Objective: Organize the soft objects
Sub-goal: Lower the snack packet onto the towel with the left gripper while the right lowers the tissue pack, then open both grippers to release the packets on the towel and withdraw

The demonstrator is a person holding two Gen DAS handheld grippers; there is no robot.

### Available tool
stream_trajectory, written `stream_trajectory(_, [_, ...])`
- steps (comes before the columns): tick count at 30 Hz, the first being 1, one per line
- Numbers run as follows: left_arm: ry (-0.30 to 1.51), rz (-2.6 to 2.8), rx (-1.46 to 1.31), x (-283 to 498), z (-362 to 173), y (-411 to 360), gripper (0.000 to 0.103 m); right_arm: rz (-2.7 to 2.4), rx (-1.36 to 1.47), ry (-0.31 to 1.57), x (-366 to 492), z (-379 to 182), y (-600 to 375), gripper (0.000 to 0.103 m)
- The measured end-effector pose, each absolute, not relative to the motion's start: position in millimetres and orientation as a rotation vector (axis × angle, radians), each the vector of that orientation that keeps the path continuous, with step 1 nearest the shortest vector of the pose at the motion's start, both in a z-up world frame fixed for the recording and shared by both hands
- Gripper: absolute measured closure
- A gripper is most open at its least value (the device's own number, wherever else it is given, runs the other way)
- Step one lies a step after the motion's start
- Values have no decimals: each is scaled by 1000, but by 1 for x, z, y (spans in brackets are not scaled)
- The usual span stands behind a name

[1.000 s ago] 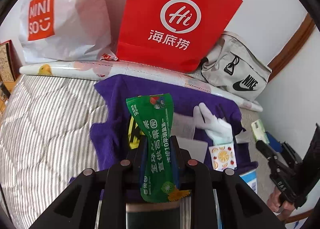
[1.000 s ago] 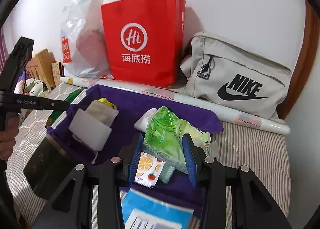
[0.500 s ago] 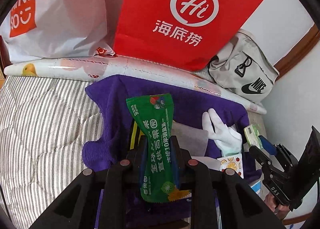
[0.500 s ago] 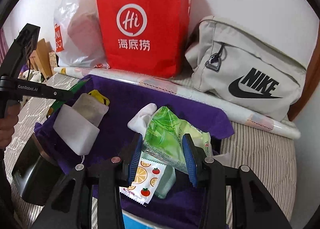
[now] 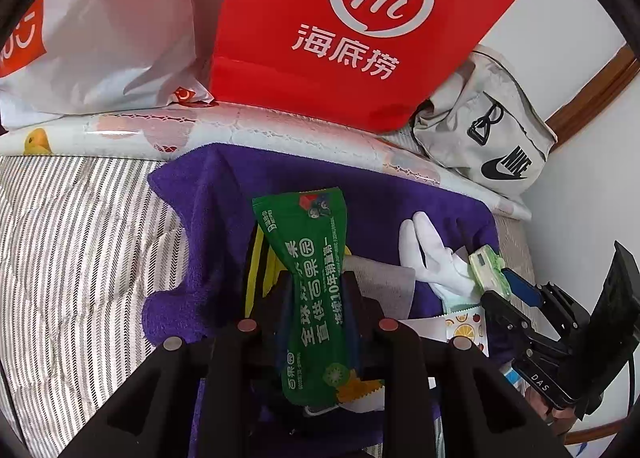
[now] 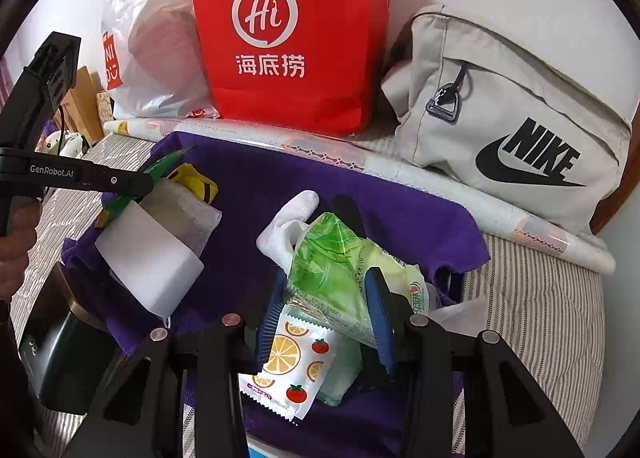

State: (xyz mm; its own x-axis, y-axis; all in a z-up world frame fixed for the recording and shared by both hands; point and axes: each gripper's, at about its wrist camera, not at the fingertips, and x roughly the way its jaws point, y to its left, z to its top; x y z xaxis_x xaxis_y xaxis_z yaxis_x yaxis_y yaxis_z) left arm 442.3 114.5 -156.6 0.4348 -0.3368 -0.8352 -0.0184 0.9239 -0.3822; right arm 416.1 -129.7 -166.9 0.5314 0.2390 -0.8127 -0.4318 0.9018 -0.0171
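Observation:
My left gripper (image 5: 314,286) is shut on a dark green snack packet (image 5: 310,278) and holds it over the left part of a purple towel (image 5: 400,190) on the bed. My right gripper (image 6: 326,298) is shut on a light green tissue pack (image 6: 336,274) above the towel's (image 6: 260,194) right part. On the towel lie a white glove (image 6: 288,226), an orange-and-tomato printed sachet (image 6: 290,366), a white pouch (image 6: 156,254) and a yellow-black item (image 6: 196,182). The left gripper also shows in the right wrist view (image 6: 132,184), the right gripper in the left wrist view (image 5: 500,290).
A red paper bag (image 6: 288,34), a white plastic bag (image 6: 152,46) and a grey Nike bag (image 6: 508,126) stand along the wall behind a rolled printed sheet (image 6: 360,158). A dark box (image 6: 60,354) lies at the towel's left corner. Striped bedding (image 5: 72,242) surrounds the towel.
Both grippers have moved forward toward the wall with their packets still held. The bags now look larger and closer.

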Motion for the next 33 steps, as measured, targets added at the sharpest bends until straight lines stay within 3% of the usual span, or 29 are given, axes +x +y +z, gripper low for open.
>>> stream_trajectory(8, [1115,-218,-356,444,-159,113,77,404,-230,938,418,-169,-129,61])
stream_trajectory(13, [1123,-239,-352,444,-158,111,66,418,-231,945,416,-168,-127,58])
stream_trajectory(17, [1098,-253,-350,438,-150,112,53,429,-210,946,413,-164,-130,45])
stream_trajectory(21, [1081,-247,-338,430,-141,115,34,426,-201,935,406,-156,-133,41])
stream_trajectory(27, [1069,-219,-305,407,-120,114,32,411,-180,907,385,-134,-134,34])
stream_trajectory(29, [1059,-210,-291,396,-111,113,30,402,-170,905,376,-126,-136,24])
stream_trajectory(33, [1051,-180,-271,369,-92,108,22,383,-141,883,350,-107,-143,17])
